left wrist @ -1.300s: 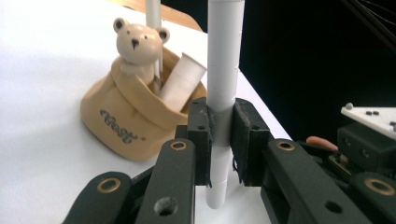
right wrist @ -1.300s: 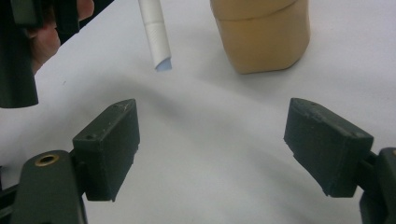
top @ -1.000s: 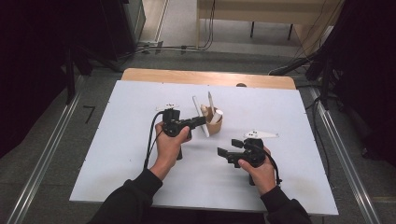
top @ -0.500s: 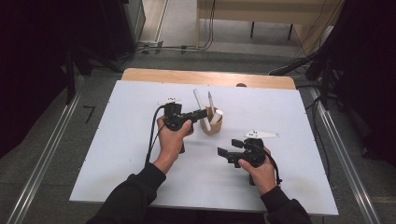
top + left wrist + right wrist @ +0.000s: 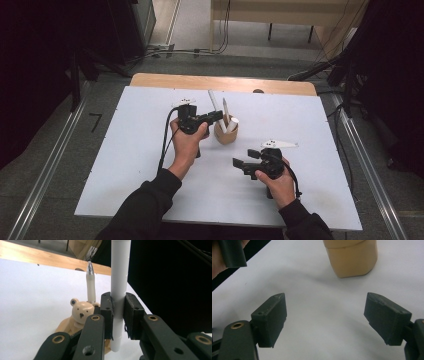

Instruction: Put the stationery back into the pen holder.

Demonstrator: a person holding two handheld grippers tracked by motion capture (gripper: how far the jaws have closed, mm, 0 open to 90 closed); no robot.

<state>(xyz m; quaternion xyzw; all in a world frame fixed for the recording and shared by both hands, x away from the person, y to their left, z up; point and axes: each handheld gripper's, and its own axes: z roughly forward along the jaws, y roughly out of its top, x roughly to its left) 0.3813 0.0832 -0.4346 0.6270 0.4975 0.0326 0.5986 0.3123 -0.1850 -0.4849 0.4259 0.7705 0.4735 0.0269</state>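
My left gripper is shut on a long white pen that stands nearly upright. In the left gripper view both pads press on the pen's shaft. Just beyond it sits a tan bear-shaped pen holder with a second white pen standing in it. In the high view the holder is right of the left gripper; the held pen's lower end is at its rim. My right gripper stands open and empty near the holder's front right, its jaws wide and facing the holder.
The holder stands near the middle of a white board, which lies on a wooden table. Black cables trail from both grippers. Around the table are a dark floor and metal rails.
The left gripper has moved slightly away from the person with the white pen still in it. The right gripper has kept still.
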